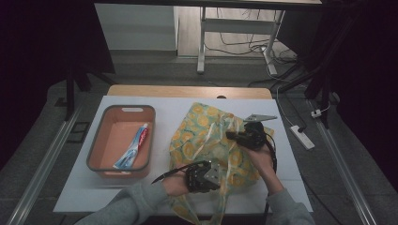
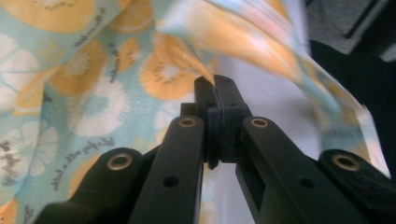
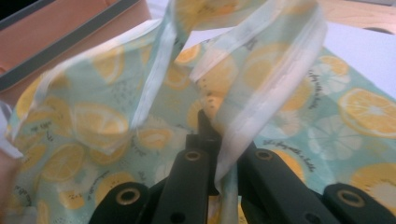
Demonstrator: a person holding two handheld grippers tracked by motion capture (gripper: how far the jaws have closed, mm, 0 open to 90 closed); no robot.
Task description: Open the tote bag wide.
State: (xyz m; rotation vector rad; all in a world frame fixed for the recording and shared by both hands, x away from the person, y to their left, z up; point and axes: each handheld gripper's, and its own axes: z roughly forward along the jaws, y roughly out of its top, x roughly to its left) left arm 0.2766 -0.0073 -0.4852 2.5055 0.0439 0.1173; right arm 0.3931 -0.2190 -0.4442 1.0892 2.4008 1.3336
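Note:
A cloth bag (image 1: 206, 136) printed with yellow lemon slices on pale blue lies crumpled on the white table top (image 1: 108, 192). At the bag's near side my left gripper (image 1: 217, 174) is shut, and in the left gripper view its jaw tips (image 2: 215, 88) pinch the edge of the cloth (image 2: 93, 93). My right gripper (image 1: 231, 135) is at the bag's far right part. Its jaws (image 3: 210, 126) are shut on a pale strap of the bag (image 3: 261, 93), which runs down between them. The bag's mouth is lifted and folded over.
An orange basket with a grey rim (image 1: 152, 140) stands on the left of the table, with a toothpaste tube (image 1: 133, 147) lying in it. Its rim (image 3: 70, 37) also shows beyond the bag. Past the table's far edge are desk legs and cables on the floor.

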